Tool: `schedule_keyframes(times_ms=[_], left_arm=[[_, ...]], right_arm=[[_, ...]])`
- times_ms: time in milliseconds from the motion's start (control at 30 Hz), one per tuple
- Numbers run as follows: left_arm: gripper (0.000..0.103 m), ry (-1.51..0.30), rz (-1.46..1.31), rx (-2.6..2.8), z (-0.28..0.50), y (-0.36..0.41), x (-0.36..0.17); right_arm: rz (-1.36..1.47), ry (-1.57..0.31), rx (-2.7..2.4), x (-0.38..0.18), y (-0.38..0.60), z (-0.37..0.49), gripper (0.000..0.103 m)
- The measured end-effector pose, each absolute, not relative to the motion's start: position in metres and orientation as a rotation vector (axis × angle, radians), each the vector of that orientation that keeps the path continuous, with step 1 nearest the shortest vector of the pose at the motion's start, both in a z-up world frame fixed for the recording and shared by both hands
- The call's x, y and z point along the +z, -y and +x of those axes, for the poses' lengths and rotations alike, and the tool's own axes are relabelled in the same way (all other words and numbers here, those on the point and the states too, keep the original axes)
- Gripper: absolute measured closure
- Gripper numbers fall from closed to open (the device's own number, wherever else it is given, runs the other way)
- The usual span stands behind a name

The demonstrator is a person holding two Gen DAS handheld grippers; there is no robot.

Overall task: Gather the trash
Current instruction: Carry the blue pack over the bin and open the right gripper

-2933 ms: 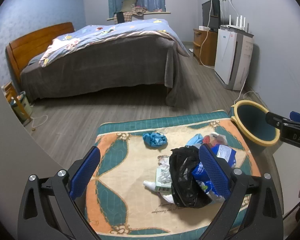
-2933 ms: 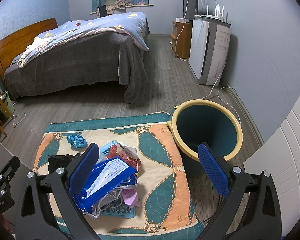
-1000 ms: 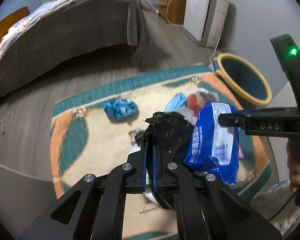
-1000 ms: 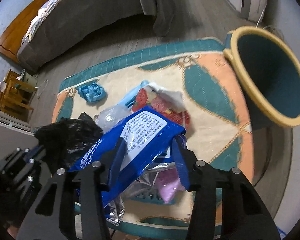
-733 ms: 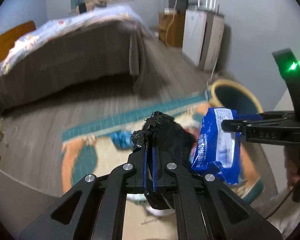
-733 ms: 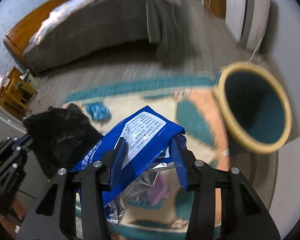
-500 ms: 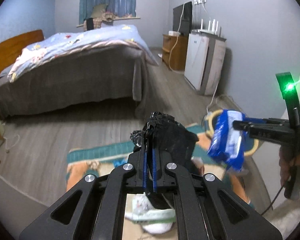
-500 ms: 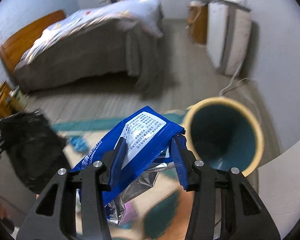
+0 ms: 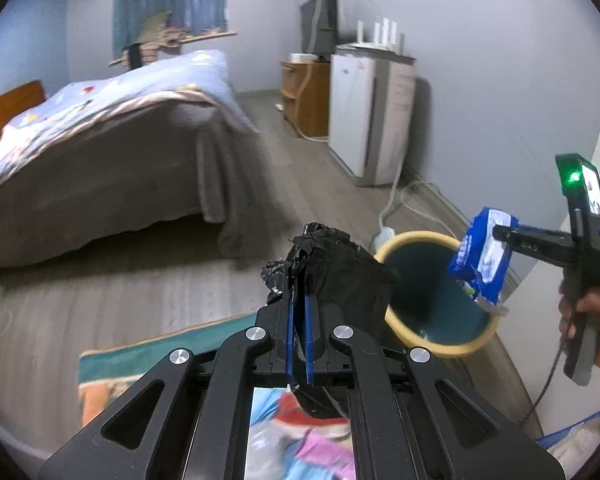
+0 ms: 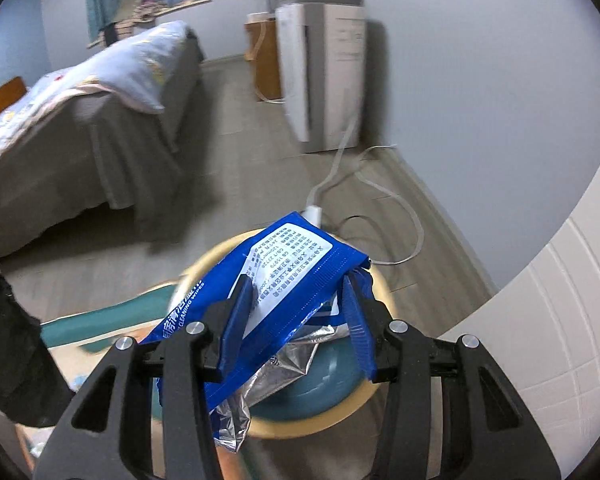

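Fingers [image 10: 236, 320] of the right gripper [image 10: 300, 320] pinch a blue foil wet-wipes packet with a white printed label [image 10: 284, 280], its torn silver lining hanging crumpled below. Left gripper [image 9: 298, 332] has its blue pads pressed together on a crinkled black plastic bag [image 9: 340, 276], bunched and matte.

Step in hand, by my reading: carrying both pieces to the round teal bin with a cream-yellow rim [image 9: 428, 344]. The packet hangs over the bin mouth; the bag sits just short of the near rim.

Next move likely calls for spreading the right fingers so the packet drops clear, then bringing the bag over the opening.

More litter, pink and pale blue, lies blurred on the teal-bordered rug [image 9: 112, 364] below.
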State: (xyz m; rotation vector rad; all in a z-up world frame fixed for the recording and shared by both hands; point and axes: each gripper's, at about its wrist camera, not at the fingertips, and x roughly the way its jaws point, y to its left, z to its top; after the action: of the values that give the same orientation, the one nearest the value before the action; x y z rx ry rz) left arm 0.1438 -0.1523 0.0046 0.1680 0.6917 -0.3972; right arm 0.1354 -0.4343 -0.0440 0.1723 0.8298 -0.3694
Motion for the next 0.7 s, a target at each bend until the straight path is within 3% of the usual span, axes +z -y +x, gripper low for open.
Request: schedule_keyframes(times_ms=[467, 567, 600, 700], left_arm=[[0.098, -0.779, 0.184, -0.584, 0.184, 0.264, -0.056], [0.093, -0.763, 0.203, -0.611, 0.185, 0.279, -0.061], [0.086, -0.759, 0.22, -0.603, 0.184, 0.281, -0.062], [0.032, -0.746, 0.238, -0.576, 0.18, 0.282, -0.062]], right_arm=[[0.089, -0.862, -0.464, -0.073, 0.465, 0.147, 0.056], [0.117, -0.851, -0.443, -0.073, 0.465, 0.152, 0.048], [0.118, -0.849, -0.442, -0.072, 0.465, 0.151, 0.039], [0.122, -0.847, -0.432, -0.073, 0.464, 0.15, 0.028]])
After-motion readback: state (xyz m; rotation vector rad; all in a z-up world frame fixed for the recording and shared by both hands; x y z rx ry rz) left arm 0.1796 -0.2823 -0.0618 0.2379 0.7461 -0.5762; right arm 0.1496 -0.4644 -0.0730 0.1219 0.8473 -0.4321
